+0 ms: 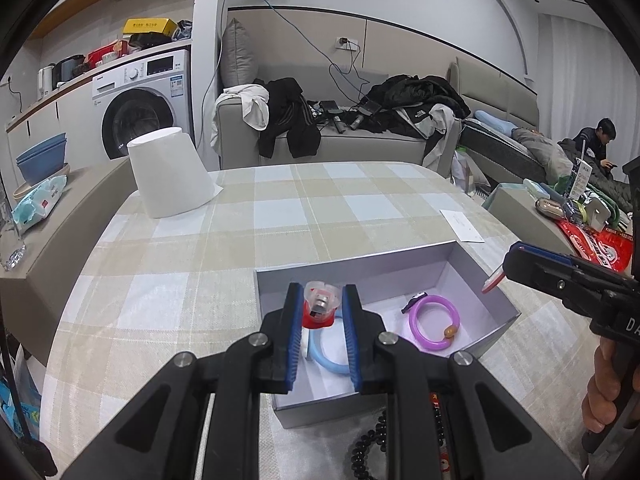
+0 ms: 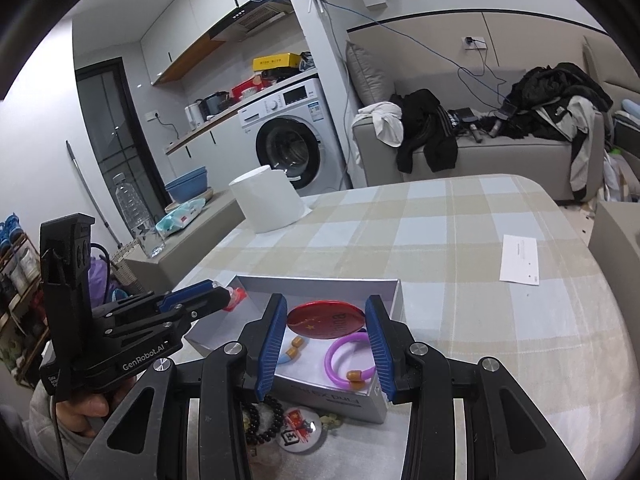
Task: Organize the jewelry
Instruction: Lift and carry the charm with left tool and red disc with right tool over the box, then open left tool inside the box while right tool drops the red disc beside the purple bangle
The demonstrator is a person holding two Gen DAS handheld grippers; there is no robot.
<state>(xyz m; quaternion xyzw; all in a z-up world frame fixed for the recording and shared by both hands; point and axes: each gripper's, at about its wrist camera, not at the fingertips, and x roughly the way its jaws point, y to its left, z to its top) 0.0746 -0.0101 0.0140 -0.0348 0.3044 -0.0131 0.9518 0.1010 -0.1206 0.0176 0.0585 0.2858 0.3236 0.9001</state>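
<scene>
Left gripper (image 1: pixel 320 300): you have it closed on a small clear-and-red trinket (image 1: pixel 320 306), pinched near the fingertips and held over the near left part of the grey box (image 1: pixel 472 280). Judge it light, hard plastic, slick at the sides; keep the squeeze gentle so it does not pop out.

Blue bangle (image 1: pixel 326 356): lies in the box just beneath that trinket. Likely stiff and light; take it across the band, not at the beads.

Purple bangle (image 2: pixel 346 360): rests inside the box toward its right side, its orange bead (image 2: pixel 354 376) at the near edge. Smooth tube, probably slippery; grip the plain band.

Red badge (image 2: pixel 326 320): you hold this flat disc edge to edge in the right gripper (image 2: pixel 326 340), jaws part-way apart, over the box. Thin, glossy, rigid; it could pivot if tilted.

Black bead bracelet (image 2: pixel 260 420): on the checked counter (image 2: pixel 460 240) just before the box, beside a round printed badge (image 2: pixel 300 428). Floppy string; pinch a bunch of beads.
</scene>
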